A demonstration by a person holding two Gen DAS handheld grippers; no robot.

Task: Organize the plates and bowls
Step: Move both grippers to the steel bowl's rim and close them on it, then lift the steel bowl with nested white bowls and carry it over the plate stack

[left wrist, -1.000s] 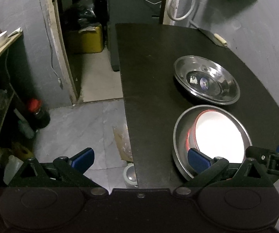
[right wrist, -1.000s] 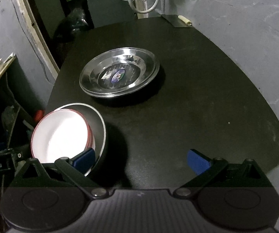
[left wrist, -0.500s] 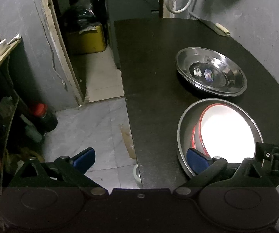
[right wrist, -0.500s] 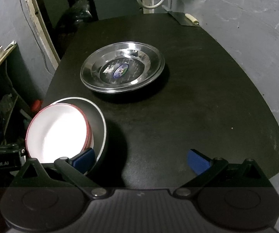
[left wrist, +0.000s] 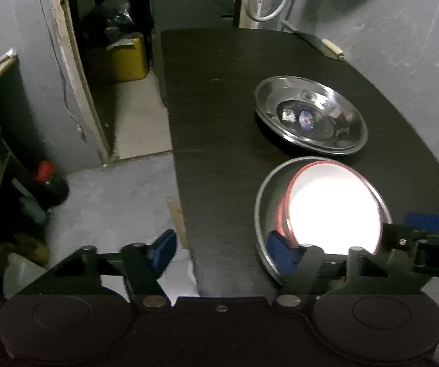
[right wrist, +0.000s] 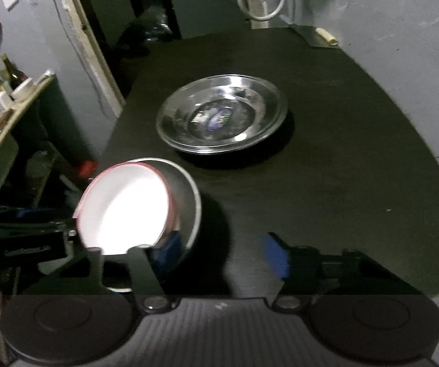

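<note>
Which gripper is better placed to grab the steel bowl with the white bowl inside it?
Either, with a slight edge to the right gripper: open, with one finger over the steel bowl beside the white bowl. The left gripper, also open, hangs mostly off the table.

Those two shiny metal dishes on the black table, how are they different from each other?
The near steel bowl holds a red-rimmed white bowl; the far steel plate holds nothing, only stickers at its centre. The bowl looks deeper, the plate shallower with a wide flat rim. The bowl sits at the table's near edge, the plate farther in. Both are round, shiny metal.
</note>
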